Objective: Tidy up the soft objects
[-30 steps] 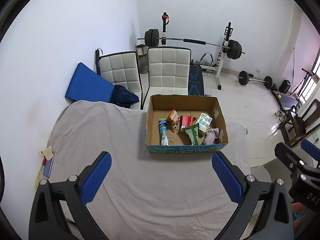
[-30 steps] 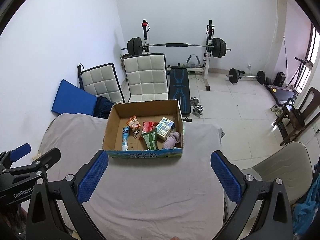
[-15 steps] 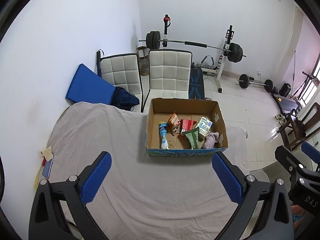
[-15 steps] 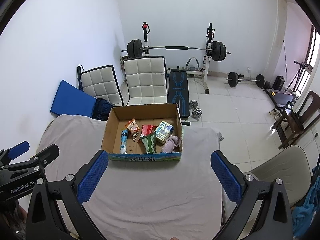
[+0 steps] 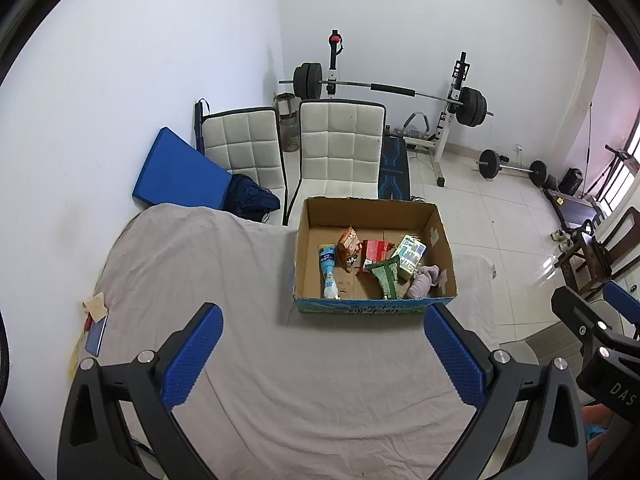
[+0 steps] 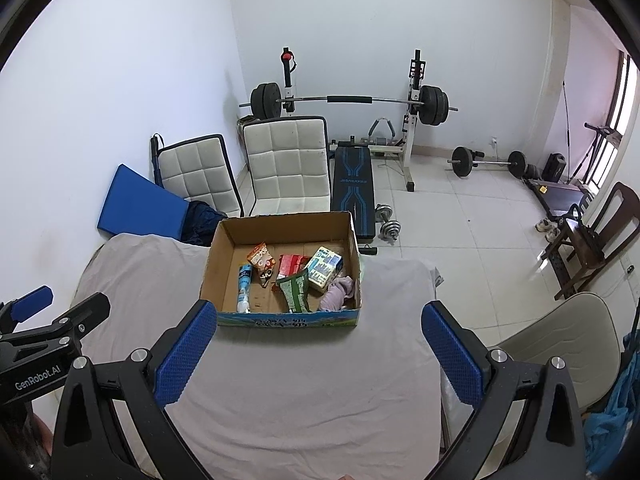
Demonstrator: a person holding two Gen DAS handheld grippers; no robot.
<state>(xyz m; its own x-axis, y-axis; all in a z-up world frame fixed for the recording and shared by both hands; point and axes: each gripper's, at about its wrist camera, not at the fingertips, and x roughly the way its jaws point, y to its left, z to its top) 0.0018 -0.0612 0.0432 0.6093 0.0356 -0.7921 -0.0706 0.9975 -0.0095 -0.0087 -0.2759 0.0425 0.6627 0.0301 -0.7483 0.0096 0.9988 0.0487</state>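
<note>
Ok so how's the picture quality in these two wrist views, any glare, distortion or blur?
Left wrist view: strong fisheye bending with dark corners, glare on the floor tiles at right, cardboard box sharp. Right wrist view: the same curvature, bright window washing out the right edge, soft shadow under the box on the grey sheet.

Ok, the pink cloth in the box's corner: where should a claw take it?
Grip the pink cloth on its bunched top, descending from above. It lies in the near right corner of the cardboard box, whose walls block any sideways approach. The right claw is probably nearer.
</note>
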